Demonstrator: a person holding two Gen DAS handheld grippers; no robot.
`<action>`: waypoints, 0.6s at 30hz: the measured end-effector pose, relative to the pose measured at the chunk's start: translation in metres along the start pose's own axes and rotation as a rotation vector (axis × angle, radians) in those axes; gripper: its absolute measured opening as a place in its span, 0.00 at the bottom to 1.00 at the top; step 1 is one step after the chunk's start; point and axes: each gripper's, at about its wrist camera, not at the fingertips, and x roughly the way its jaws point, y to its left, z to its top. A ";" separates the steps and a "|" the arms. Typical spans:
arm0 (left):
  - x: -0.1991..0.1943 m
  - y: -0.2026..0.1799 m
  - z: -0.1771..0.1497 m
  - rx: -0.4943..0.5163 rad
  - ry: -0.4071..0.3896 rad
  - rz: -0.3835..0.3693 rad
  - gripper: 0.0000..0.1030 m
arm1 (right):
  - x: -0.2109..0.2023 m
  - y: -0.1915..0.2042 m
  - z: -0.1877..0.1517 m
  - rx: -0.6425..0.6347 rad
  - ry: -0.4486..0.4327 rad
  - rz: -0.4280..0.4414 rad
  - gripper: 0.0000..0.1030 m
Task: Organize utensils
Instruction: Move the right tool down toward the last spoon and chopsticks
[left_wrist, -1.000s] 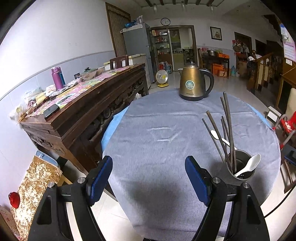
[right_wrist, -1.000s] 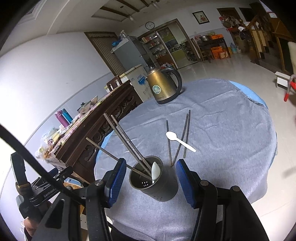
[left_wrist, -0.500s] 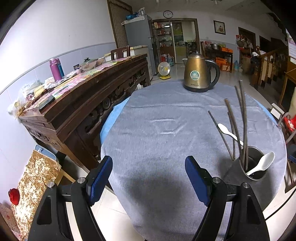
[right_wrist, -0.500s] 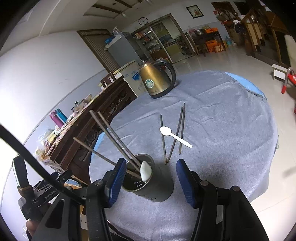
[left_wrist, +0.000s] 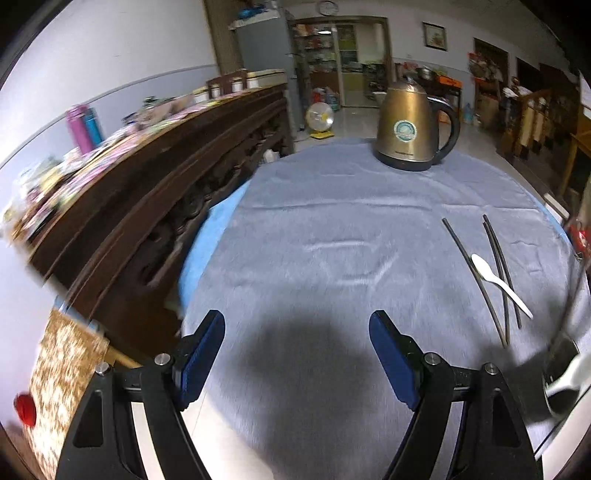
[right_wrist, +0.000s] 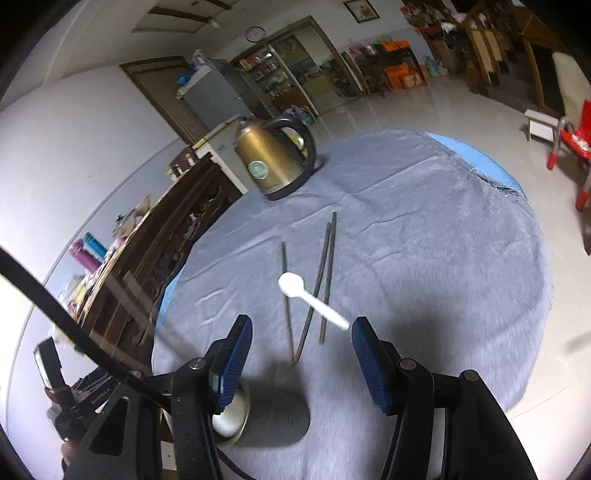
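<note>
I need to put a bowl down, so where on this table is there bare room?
Bare cloth lies between the kettle and the left gripper. It is crowded to the right, where the chopsticks and spoon lie near the holder.

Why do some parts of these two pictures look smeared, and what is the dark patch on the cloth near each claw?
Left wrist view: the sideboard and the utensil holder are streaked by motion blur; the kettle stays sharper. Right wrist view: the holder near the left claw finger is smeared too. In both, the dark patches look like shadows on the grey cloth, and the fisheye lens bends the walls.
</note>
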 end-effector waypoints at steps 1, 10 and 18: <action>0.012 -0.003 0.010 0.014 0.008 -0.018 0.79 | 0.005 -0.002 0.007 0.001 0.003 -0.004 0.58; 0.106 -0.080 0.091 0.060 0.126 -0.277 0.74 | 0.129 -0.019 0.100 0.025 0.166 -0.031 0.58; 0.173 -0.164 0.124 0.098 0.284 -0.380 0.48 | 0.234 -0.035 0.147 0.107 0.286 -0.065 0.38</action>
